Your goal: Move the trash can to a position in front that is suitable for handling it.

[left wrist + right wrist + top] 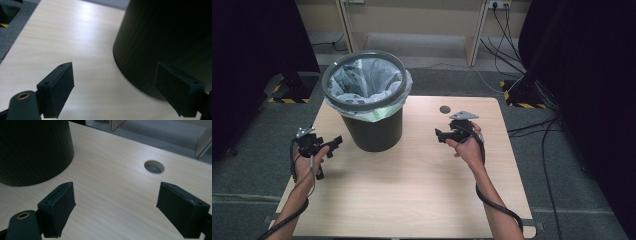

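A dark round waste bin (371, 107) with a pale plastic liner (362, 80) stands on the light wooden table (412, 185) at its back left. My left gripper (335, 142) is held just left of the bin, pointing at its wall (162, 37), jaws wide apart with nothing between them. My right gripper (439, 135) hovers to the right of the bin, also open and empty, aimed toward the bin's base (32, 150). In each gripper view the two black pads (58, 90) (57, 207) frame bare tabletop.
A round cable hole (445, 109) (154, 166) sits in the table near its back edge. Cables (512, 40) run over the grey carpet behind and to the right. Dark curtains and stand bases (287, 90) flank the table.
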Demonstrator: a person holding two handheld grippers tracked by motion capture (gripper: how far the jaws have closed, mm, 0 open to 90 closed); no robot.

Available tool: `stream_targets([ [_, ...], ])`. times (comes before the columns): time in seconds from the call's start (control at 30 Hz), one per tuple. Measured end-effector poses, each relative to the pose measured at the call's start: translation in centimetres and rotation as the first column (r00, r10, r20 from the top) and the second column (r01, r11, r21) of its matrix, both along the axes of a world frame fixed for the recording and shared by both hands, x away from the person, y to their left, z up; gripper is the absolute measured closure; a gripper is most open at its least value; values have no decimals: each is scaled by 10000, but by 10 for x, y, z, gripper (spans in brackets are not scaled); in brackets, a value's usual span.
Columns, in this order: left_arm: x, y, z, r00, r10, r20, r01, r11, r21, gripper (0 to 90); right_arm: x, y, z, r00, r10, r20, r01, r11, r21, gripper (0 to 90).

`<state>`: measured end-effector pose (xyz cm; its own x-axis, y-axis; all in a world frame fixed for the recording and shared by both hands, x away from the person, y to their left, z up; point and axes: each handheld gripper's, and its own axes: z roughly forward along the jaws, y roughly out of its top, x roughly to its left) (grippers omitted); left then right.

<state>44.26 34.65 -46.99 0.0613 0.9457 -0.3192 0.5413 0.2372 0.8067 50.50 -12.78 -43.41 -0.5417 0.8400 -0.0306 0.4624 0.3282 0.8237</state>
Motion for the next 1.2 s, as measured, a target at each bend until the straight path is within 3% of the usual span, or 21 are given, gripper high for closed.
stream_targets([
  [0.07, 9, 2, 5, 9998, 202, 7, -203, 9997, 98, 158, 10, 12, 3, 9999, 109, 46, -109, 9999, -3, 146],
  [0.2, 26, 10, 12, 9977, 680, 33, -680, 9976, -130, 158, 27, 32, 8, 9999, 130, -42, -129, 9995, 301, 147],
  [0.33, 39, 14, 18, 9965, 832, 80, -830, 9963, -244, 163, 41, 47, 12, 9999, 102, -64, -98, 9981, 608, 150],
  [0.47, 52, 12, 22, 9965, 825, 99, -826, 9965, 85, 164, 51, 59, 16, 9997, 100, -206, -79, 9953, 961, 151],
  [0.53, 59, 11, 22, 9962, 865, 104, -865, 9962, 23, 165, 55, 65, 18, 9995, 157, -284, -121, 9926, 1209, 153],
  [0.63, 68, 7, 23, 9983, 555, 165, -560, 9980, 295, 163, 59, 72, 19, 9990, 265, -363, -200, 9854, 1688, 154],
  [0.73, 73, 2, 26, 9986, 313, 436, -354, 9947, 969, 210, 60, 78, 18, 9984, 431, -368, -364, 9851, 1683, 158],
  [0.8, 75, 3, 26, 9983, 368, 449, -401, 9965, 739, 216, 62, 79, 18, 9984, 429, -370, -363, 9859, 1636, 164],
  [0.87, 76, 2, 25, 9985, 329, 433, -349, 9983, 471, 224, 65, 77, 17, 9983, 288, -515, -180, 9799, 1986, 170],
  [0.97, 76, -4, 27, 9984, -24, 570, -19, 9971, 762, 296, 69, 77, 14, 9976, 288, -637, -136, 9738, 2269, 174],
  [1.1, 77, -15, 31, 9982, -365, 469, 318, 9947, 976, 349, 71, 77, 12, 9967, 413, -705, -216, 9654, 2600, 217],
  [1.2, 78, -21, 32, 9968, -676, 435, 626, 9921, 1088, 355, 74, 69, 11, 9942, 512, -949, -230, 9604, 2778, 215],
])
